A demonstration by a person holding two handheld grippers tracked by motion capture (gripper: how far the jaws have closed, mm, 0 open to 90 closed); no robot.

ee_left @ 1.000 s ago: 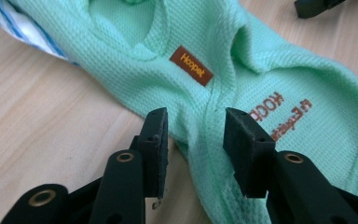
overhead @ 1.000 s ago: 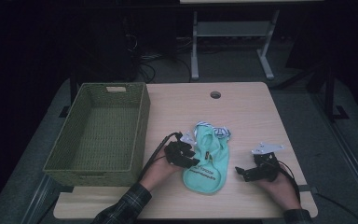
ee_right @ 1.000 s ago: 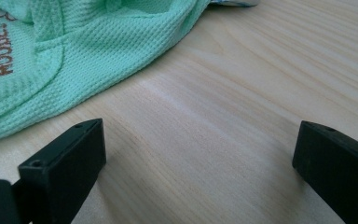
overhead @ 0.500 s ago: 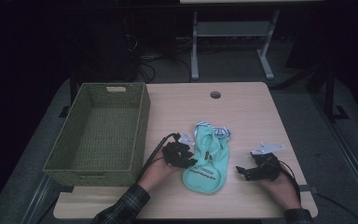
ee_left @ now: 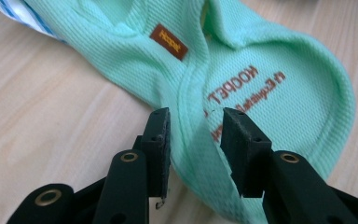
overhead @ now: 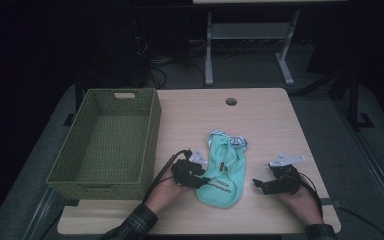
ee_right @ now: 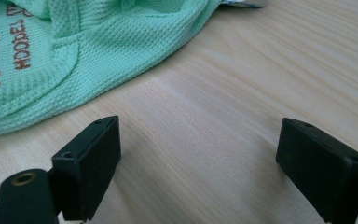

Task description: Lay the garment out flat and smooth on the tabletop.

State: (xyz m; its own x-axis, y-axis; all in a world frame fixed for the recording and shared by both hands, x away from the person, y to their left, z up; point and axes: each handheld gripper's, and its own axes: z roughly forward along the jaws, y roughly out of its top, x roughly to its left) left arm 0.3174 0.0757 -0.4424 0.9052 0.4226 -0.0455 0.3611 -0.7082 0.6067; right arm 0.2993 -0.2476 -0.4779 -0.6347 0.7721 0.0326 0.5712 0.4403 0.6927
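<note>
A mint-green small garment (overhead: 226, 167) with brown lettering lies flat on the wooden table (overhead: 265, 120), with a striped white piece at its top. My left gripper (overhead: 205, 181) is at the garment's lower left edge. In the left gripper view (ee_left: 193, 126) its jaws straddle a stitched seam of the garment (ee_left: 270, 70), with a gap left and the fabric not squeezed. My right gripper (overhead: 259, 186) rests on the table right of the garment. Its jaws (ee_right: 198, 135) stand wide and have just been closing a little, with bare wood between them and the garment (ee_right: 74, 56) beyond the left jaw.
A green woven basket (overhead: 151, 125) stands at the table's left, close beside my left hand. A round cable hole (overhead: 231, 101) sits near the far edge. Bare tabletop stretches behind and to the right of the garment.
My left gripper has shifted slightly at the garment's left edge. The right hand has stayed where it was.
</note>
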